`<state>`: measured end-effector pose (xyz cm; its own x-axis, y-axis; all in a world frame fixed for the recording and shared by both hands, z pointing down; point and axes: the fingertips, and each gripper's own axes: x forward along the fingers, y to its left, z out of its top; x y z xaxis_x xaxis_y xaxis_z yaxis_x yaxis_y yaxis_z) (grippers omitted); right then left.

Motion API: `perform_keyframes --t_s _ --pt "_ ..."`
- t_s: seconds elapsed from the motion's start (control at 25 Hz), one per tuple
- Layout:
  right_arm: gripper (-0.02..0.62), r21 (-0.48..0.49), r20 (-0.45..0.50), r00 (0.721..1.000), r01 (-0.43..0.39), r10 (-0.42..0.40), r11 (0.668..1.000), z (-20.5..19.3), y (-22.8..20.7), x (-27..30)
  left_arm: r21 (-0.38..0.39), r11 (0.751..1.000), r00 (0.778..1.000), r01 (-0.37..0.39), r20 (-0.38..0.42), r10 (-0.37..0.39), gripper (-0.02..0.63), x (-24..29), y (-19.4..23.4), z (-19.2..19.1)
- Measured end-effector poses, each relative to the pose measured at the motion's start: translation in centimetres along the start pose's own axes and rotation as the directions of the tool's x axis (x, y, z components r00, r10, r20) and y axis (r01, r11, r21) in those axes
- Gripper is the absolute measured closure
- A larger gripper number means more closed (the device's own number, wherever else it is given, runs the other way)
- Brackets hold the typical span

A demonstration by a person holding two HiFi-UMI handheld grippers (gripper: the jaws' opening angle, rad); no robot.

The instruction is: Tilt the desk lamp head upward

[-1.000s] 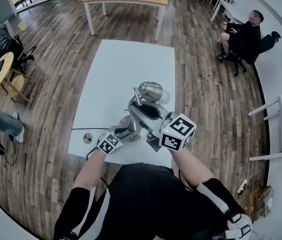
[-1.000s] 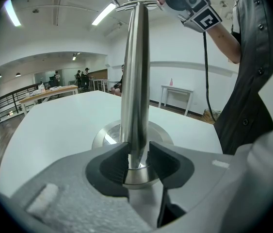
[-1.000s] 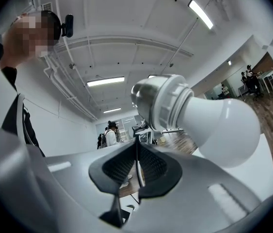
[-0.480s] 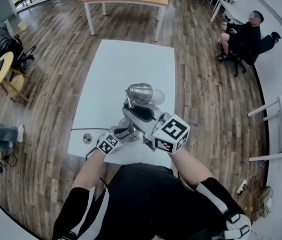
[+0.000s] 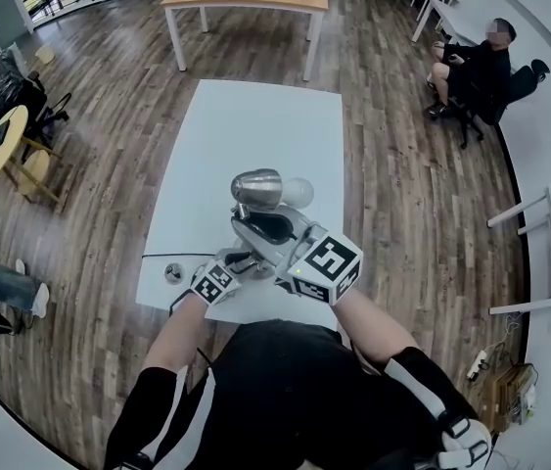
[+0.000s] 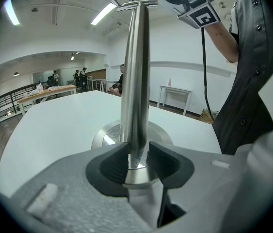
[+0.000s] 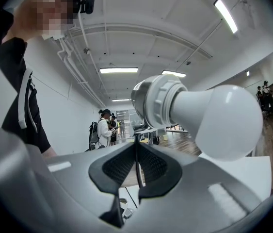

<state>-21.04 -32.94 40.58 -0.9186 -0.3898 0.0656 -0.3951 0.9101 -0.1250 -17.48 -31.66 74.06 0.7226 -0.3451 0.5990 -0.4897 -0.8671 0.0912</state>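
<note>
A lamp stands near the front edge of the white bench [image 5: 255,116], its head [image 5: 255,188] atop the pole [image 6: 135,81]. The left tongs [image 6: 137,154] are clamped on that pole just above the base [image 6: 106,136], likely to steady it. The right tongs [image 7: 137,152], almost closed, pinch what looks like a thin metal tab [image 7: 138,176] under the bulb [image 7: 218,120], probably as a lever for tilting. Nothing stands in the way, and a seated person [image 5: 471,67] is well apart.

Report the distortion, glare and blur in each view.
Head view: fisheye bends the floorboards; white table evenly lit, sharp. Left gripper view: ceiling strip lights flare, lamp pole shows bright streaks, corners black. Right gripper view: bulb bright, not blown out.
</note>
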Motion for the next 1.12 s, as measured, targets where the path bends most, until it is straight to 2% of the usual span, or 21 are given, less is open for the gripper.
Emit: perform_keyframes --t_s 0.44,0.84,1.0,1.12 --pt "0.560 -0.085 -0.032 0.999 -0.019 0.016 0.996 0.0 0.6 0.5 0.000 1.000 1.000 0.007 0.022 -0.007 0.460 0.4 -0.3 0.7" --pt "0.555 -0.061 -0.007 1.000 0.029 -0.029 0.998 -0.1 0.5 0.4 -0.007 1.000 1.000 -0.015 0.015 0.016 0.462 0.4 -0.1 0.7" --pt "0.483 -0.029 0.004 0.997 0.083 -0.083 0.996 -0.5 -0.6 -0.1 -0.045 0.999 1.000 -0.027 0.015 0.027 0.462 0.3 -0.1 0.8" --pt "0.457 -0.020 -0.012 0.994 0.110 -0.110 0.994 -1.4 -1.0 -0.8 -0.057 0.998 0.999 -0.036 0.031 0.038 0.460 -0.5 0.0 0.9"
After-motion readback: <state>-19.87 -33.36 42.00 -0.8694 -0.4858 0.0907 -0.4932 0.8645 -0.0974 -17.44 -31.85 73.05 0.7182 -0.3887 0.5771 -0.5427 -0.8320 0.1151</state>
